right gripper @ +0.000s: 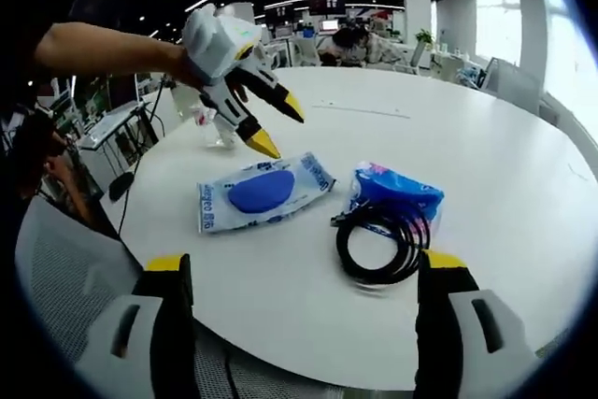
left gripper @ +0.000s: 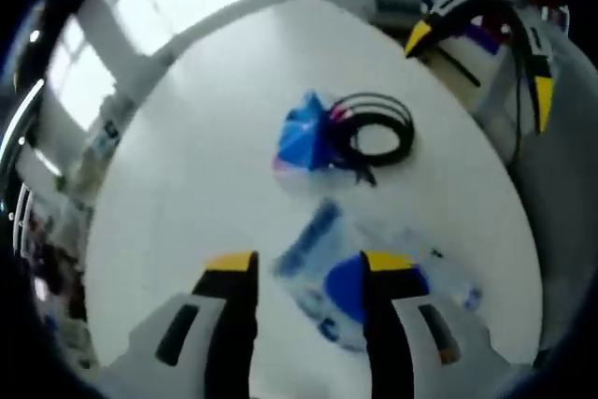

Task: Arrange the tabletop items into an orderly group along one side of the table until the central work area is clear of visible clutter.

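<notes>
On the round white surface (right gripper: pixel 486 147) a wipes pack (right gripper: pixel 264 192) with a blue lid lies flat, with a small blue packet (right gripper: pixel 397 190) near it and a coiled black cable (right gripper: pixel 378 242) touching that packet. The left tongs (right gripper: pixel 283 125) hang spread just above the wipes pack, holding nothing. The right tongs (right gripper: pixel 308 273) are spread wide and empty near the cable, at the surface's edge.
</notes>
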Tool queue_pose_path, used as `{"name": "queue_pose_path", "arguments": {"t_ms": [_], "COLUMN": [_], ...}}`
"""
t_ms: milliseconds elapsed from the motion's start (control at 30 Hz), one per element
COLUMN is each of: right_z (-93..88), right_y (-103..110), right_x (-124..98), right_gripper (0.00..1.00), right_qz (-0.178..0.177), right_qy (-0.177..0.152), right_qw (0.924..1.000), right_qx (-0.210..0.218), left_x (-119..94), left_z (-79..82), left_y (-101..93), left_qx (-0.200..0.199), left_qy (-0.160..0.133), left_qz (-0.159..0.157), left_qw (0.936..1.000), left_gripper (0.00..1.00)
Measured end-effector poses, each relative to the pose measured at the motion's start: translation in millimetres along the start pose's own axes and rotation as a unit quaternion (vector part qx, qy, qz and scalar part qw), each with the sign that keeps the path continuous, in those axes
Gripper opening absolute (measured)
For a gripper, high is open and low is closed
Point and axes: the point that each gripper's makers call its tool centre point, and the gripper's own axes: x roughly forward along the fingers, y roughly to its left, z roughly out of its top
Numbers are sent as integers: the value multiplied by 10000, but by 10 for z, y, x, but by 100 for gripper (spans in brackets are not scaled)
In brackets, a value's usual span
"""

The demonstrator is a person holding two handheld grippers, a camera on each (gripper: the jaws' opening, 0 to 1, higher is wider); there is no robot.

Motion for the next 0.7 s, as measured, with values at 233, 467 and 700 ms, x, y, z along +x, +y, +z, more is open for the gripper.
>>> {"name": "queue_pose_path", "arguments": {"t_ms": [233, 467, 700], "right_z": [-21, -57, -118], "right_y": [-42, -43, -65], "right_x": [-1, 17, 61], "right_gripper": [97, 96, 95], "right_qz": [-66, -78, -79], "right_qy": [69, 172, 274], "right_qw": [9999, 9998, 9995], "right_qx": [119, 92, 141], "left_x": [209, 419, 597], "left_z": [-146, -170, -157], "left_y": [32, 141, 76], "left_qx": [489, 1136, 1494], "left_qy": [496, 735, 835], "left_qz": [-423, -693, -1172], "left_qw": [9967, 9884, 9782], "left_gripper": [33, 32, 28]}}
